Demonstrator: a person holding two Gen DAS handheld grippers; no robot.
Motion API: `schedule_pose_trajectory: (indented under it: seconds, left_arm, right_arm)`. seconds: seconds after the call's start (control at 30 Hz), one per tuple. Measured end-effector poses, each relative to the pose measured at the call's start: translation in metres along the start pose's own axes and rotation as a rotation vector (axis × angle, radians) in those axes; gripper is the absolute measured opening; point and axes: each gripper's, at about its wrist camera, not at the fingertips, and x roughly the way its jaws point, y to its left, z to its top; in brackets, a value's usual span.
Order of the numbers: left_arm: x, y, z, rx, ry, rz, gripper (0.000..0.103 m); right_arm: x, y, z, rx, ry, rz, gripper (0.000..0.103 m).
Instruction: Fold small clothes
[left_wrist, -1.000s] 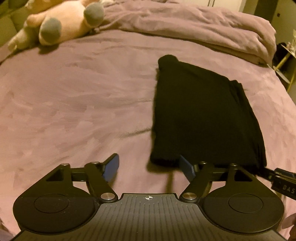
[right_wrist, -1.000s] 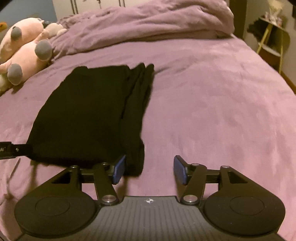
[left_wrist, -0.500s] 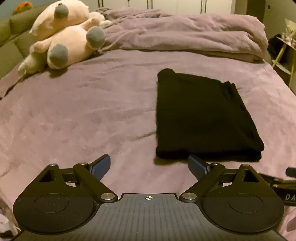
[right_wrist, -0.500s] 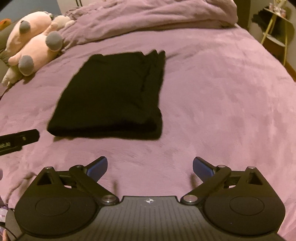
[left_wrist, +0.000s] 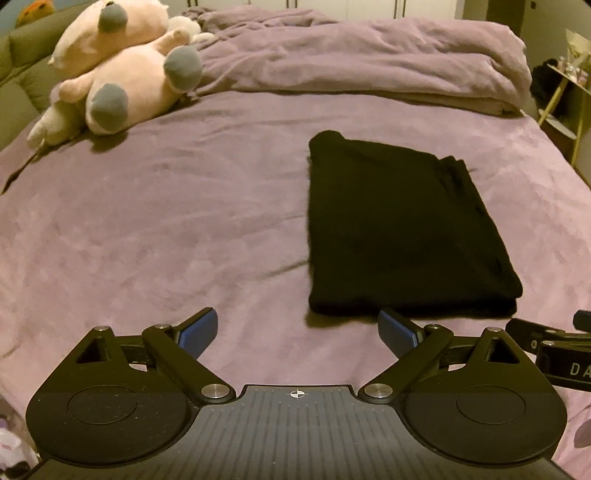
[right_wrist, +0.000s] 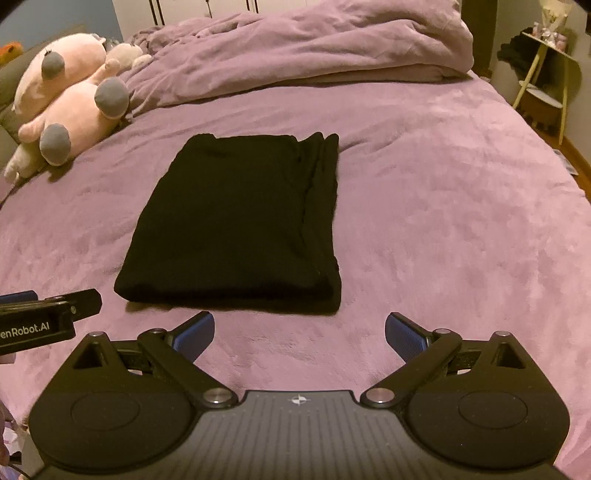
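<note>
A black garment (left_wrist: 399, 229) (right_wrist: 240, 221) lies folded into a flat rectangle on the purple bed sheet (left_wrist: 166, 229). My left gripper (left_wrist: 297, 319) hovers just short of the garment's near left corner. Its jaws are opening, and nothing is between them. My right gripper (right_wrist: 299, 321) stands open above the sheet, just short of the garment's near right corner, holding nothing. Each gripper shows at the edge of the other's view: the right gripper (left_wrist: 550, 350) and the left gripper (right_wrist: 48, 317).
Pink plush toys (left_wrist: 122, 81) (right_wrist: 66, 110) lie at the far left of the bed. A bunched purple duvet (left_wrist: 369, 62) (right_wrist: 295, 55) runs along the far side. A small yellow-legged side table (right_wrist: 546, 81) stands beyond the bed's right edge.
Both grippers have drawn back and risen from the garment's near edge, and their jaws have spread wider. The garment now lies free on the sheet.
</note>
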Motion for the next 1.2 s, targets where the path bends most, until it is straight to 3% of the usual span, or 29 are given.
schedule_pose_trajectory:
  seconds: [1.2]
  left_arm:
    - [-0.004, -0.007, 0.0, 0.037, 0.015, 0.023, 0.097]
  right_arm:
    - [-0.006, 0.011, 0.006, -0.023, 0.006, -0.052, 0.099]
